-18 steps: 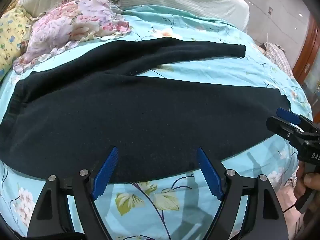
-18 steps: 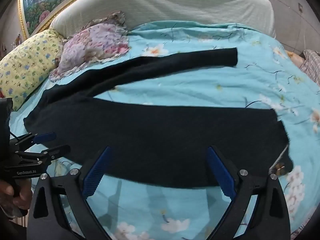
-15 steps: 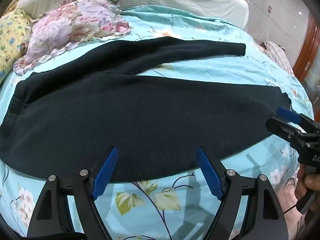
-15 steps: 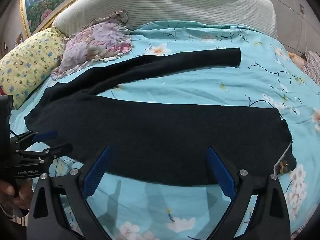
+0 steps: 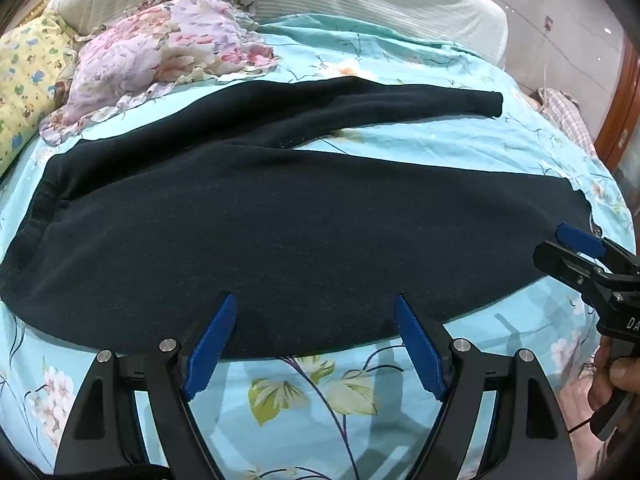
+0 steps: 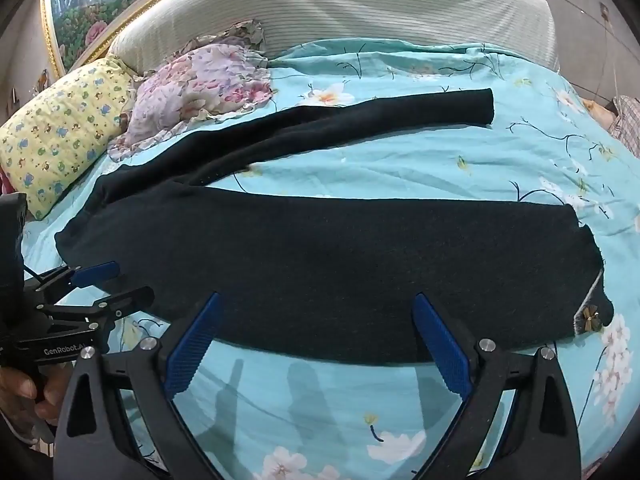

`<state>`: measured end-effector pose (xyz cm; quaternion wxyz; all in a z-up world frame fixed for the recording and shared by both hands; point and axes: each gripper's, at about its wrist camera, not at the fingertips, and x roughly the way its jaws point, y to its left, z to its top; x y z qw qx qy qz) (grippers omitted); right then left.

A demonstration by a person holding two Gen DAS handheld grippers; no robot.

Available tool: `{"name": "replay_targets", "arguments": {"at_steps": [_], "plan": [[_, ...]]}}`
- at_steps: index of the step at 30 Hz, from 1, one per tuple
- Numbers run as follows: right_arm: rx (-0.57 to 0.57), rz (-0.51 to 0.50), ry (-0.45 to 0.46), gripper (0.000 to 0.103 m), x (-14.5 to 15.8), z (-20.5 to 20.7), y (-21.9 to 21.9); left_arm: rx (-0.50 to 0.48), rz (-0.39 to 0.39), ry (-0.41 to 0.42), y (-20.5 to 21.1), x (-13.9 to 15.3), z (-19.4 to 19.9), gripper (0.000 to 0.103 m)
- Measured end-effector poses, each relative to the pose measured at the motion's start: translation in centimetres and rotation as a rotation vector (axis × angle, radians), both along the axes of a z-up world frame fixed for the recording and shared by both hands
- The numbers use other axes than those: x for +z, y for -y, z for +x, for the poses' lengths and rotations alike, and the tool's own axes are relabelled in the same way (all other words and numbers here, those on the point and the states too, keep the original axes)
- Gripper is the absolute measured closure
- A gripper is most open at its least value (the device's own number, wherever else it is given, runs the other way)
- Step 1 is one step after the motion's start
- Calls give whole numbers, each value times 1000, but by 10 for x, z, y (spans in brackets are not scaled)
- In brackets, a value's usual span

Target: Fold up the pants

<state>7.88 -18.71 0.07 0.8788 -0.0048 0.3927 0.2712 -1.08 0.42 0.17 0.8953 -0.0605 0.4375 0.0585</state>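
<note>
1. A bed [image 5: 320, 392] under a turquoise floral sheet fills both views; a floral pillow [image 5: 168, 60] and a yellow pillow [image 5: 24, 80] are seen at the upper left of each frame.
2. The pants [image 5: 280, 232], dark and knitted, are spread flat across the middle of the bed, with the waist toward the left of the frame and the two legs splayed toward the right. The near leg [image 6: 360, 264] is the wider band, and the far leg [image 6: 380, 120] is angled toward the upper right.
3. No fold is seen, so the task is judged to be at its start, in the approach before a first grasp.
4. The left hand-held gripper [image 5: 314, 340] is held released, its jaws wide and empty, just over the near edge of the pants toward the waist end.
5. The right hand-held gripper [image 6: 316, 344] is likewise released and empty, poised at the near edge of the near leg, toward the cuff.
6. The next move is judged to call for lowering both onto that near edge, pinching it, and carrying the near leg over the far one.
7. A small bow-like trim [image 6: 591, 318] is seen at the cuff corner, right of centre.
</note>
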Motion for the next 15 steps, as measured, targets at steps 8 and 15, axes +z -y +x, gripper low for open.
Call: {"name": "replay_targets", "arguments": {"at_steps": [8,15], "plan": [[-10,10,0,7,-1,0,2,8,7,2,1,-2,0,22],[-11,12,-4,7,-1,1,2,6,11,3,2,-2,0,22]]}}
